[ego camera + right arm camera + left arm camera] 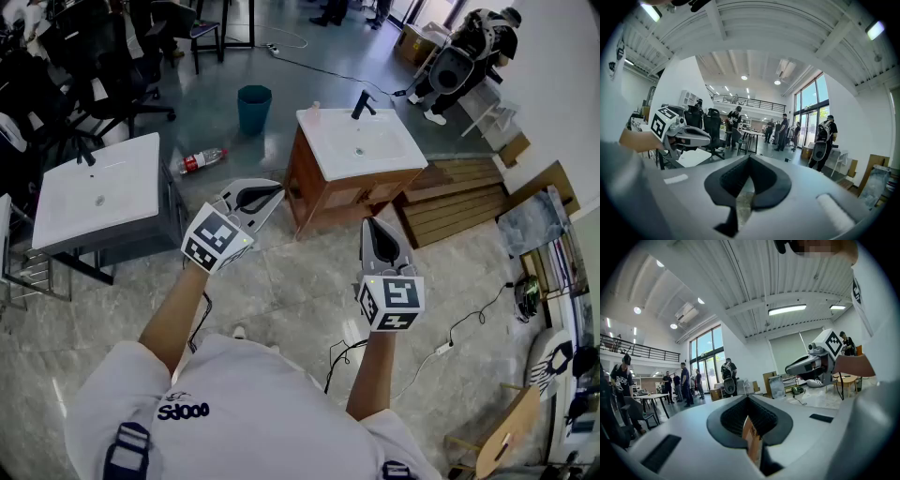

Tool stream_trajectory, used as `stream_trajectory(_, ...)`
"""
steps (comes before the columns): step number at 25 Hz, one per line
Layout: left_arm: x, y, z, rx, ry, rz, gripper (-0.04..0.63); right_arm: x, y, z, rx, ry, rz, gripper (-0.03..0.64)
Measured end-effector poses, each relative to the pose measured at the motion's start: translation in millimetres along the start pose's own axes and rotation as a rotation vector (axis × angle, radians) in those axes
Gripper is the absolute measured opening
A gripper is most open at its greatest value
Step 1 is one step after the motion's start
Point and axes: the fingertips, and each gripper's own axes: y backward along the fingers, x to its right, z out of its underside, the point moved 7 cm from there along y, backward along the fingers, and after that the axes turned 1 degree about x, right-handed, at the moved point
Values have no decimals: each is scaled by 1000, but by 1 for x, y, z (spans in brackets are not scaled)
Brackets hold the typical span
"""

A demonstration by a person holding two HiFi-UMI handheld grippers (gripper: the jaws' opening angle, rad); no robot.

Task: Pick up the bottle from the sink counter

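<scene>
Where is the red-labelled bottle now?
Head view, upper left: the bottle lies on the floor between the white sink and the wooden cabinet, near the teal bin.

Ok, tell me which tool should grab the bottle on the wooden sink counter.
Left, probably: the left tool sits nearer the bottle at the sink counter's far left corner; the right tool is farther.

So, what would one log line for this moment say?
left tool: shut, empty | right tool: shut, empty | bottle: on sink counter, untouched
</scene>
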Motion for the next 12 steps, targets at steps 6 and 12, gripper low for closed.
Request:
stream_trajectory(6, 4, -5, 2, 12, 29, 4, 5, 12, -1, 9, -1, -55, 31, 11)
stream_trajectory(12, 11, -13, 8, -5, 36, -14, 5, 22, 1, 13, 17, -56, 13, 11)
